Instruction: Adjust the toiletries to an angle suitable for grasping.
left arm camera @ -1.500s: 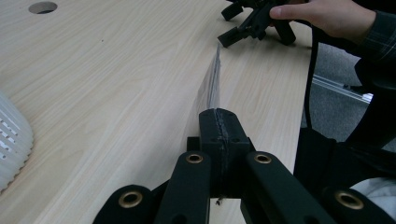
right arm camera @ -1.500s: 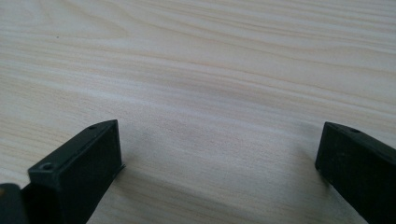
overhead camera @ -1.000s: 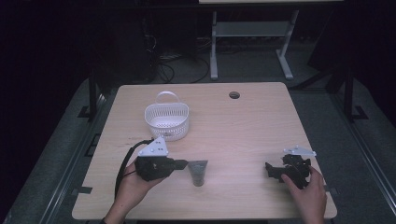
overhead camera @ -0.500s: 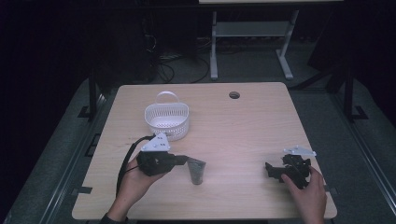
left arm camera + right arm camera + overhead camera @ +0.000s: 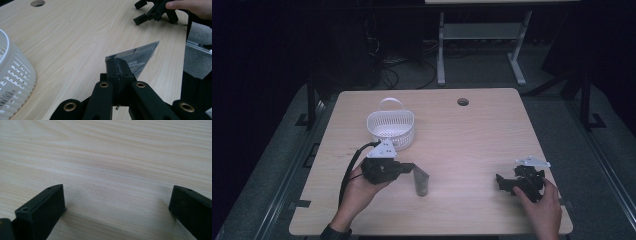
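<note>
— White plastic, perforated all round: why is the round white plastic basket with its hoop handle left just beyond the left gripper?

— It can be judged the destination. It is stood just behind and to one side of that gripper, so only a short carry would be needed.

— And what is held there?

— A dark, glossy flat packet with a pointed corner is pinched by one edge between the pressed-together jaws, as is seen in the left gripper view. In the high view it hangs from the jaw tips, its lower end near or on the pale wooden table; contact cannot be told. An edge grip is probably chosen because so thin a thing offers nothing else to be clamped.

— Further right?

— The right gripper is rested low over bare wood, well apart from the packet and across the table from the left one. Its jaws are spread wide with nothing between them, so it is likely kept idle and out of the way.
</note>
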`<action>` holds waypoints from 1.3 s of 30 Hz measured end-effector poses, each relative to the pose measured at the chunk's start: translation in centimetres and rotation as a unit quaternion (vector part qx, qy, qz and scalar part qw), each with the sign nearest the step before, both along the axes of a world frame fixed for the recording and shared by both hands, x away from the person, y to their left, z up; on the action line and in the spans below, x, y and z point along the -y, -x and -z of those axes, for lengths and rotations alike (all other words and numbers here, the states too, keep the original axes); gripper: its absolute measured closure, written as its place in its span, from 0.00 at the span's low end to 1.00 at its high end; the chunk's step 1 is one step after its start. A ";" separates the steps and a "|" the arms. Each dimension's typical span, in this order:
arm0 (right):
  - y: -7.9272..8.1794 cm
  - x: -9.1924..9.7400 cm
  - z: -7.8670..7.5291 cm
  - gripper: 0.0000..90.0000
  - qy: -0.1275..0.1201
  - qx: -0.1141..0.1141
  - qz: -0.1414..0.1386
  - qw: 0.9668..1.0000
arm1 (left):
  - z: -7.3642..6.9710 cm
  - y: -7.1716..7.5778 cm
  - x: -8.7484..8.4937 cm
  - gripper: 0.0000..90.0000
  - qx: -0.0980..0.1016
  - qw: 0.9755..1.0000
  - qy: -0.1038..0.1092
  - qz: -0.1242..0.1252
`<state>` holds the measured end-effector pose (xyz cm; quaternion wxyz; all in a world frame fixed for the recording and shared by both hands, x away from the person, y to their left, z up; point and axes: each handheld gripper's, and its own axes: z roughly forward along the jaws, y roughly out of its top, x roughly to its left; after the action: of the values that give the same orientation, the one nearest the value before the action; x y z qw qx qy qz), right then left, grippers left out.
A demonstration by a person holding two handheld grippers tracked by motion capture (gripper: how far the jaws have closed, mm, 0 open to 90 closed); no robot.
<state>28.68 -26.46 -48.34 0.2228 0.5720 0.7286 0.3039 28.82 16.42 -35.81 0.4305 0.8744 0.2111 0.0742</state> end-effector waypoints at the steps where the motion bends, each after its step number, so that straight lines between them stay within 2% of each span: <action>1: 0.0 0.0 0.0 0.00 0.000 0.000 0.000 1.000 | 0.0 -0.1 0.1 1.00 0.001 1.000 -0.002 -0.001; 15: 0.0 0.0 0.0 0.00 0.000 0.000 0.000 1.000 | 0.1 -1.3 0.7 1.00 0.003 1.000 -0.006 0.001; 22: 0.0 0.0 0.0 0.00 0.000 0.000 0.000 1.000 | 0.1 -1.2 0.3 0.99 -0.003 1.000 -0.010 0.001; 26: 0.0 0.0 0.0 0.00 0.000 0.000 0.000 1.000 | 0.0 -1.1 0.0 0.94 -0.009 1.000 -0.014 0.003; 27: 0.0 0.0 0.0 0.00 0.000 0.000 0.000 1.000 | 0.0 -1.1 -0.3 0.89 -0.011 1.000 -0.017 0.001; 29: 0.0 0.0 0.0 0.00 0.000 0.000 0.000 1.000 | -0.1 -1.1 -0.4 0.87 -0.012 1.000 -0.016 -0.001; 31: 0.0 0.0 0.0 0.00 0.000 0.000 0.000 1.000 | -0.2 -1.2 -0.7 0.81 -0.020 1.000 -0.016 -0.001; 33: 0.0 0.0 0.0 0.00 0.000 0.000 0.000 1.000 | -0.3 -1.2 -0.9 0.73 -0.020 1.000 -0.017 -0.005; 34: 0.0 0.0 0.0 0.00 0.000 0.000 0.000 1.000 | -0.3 -1.2 -0.9 0.69 -0.025 1.000 -0.017 -0.007; 35: 0.0 0.0 0.0 0.00 0.000 0.000 0.000 1.000 | -0.4 -1.2 -1.0 0.60 -0.026 0.999 -0.019 -0.010; 37: 0.0 0.0 0.0 0.00 0.000 0.000 0.000 1.000 | -0.4 -1.2 -1.1 0.56 -0.030 0.999 -0.020 -0.011; 39: 0.0 0.0 0.0 0.00 0.000 0.000 0.000 1.000 | -0.6 -1.0 -1.1 0.43 -0.032 0.999 -0.019 -0.010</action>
<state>28.68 -26.46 -48.33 0.2228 0.5720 0.7286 0.3038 29.85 17.49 -35.21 0.4059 0.8821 0.2325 0.0545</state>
